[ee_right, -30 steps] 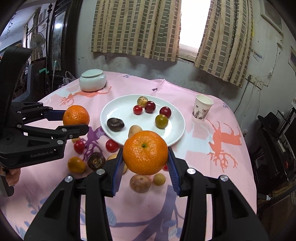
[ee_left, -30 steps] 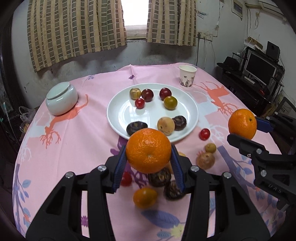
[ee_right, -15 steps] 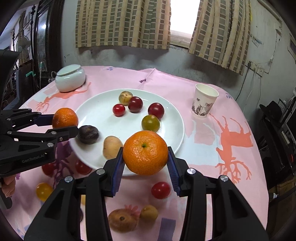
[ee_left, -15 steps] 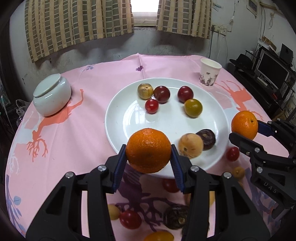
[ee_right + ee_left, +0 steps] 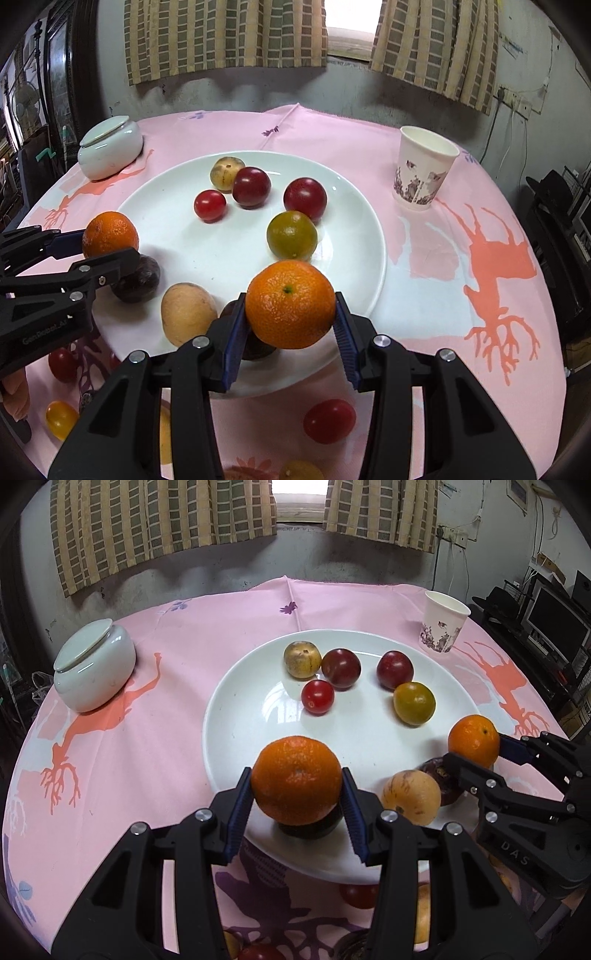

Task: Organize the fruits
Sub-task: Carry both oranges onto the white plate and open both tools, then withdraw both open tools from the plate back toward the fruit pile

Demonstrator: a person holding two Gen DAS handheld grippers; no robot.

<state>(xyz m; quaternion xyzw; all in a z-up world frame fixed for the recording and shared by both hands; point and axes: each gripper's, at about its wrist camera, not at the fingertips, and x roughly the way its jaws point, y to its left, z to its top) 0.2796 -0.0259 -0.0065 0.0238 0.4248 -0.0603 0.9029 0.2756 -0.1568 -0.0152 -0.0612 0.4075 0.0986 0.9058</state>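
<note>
"DAS" on right tongs (image 5: 476, 755); "GenRobot.AI" on left tongs (image 5: 107, 251)

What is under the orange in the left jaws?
Under the left orange sits the white plate, with a dark fruit just below it. Most of that fruit is covered, so its kind cannot be told.

A pink cloth (image 5: 155, 738) printed with coral deer and purple leaves covers the bench. The plate (image 5: 236, 716) is plain white. On it lie dark red plums (image 5: 340, 668), a bright red tomato (image 5: 317, 697), and a green-yellow fruit (image 5: 413, 703). Both oranges (image 5: 295, 780) are vivid orange between blue-padded black fingers (image 5: 238, 812). The curtains (image 5: 162, 520) are tan and olive checked.
</note>
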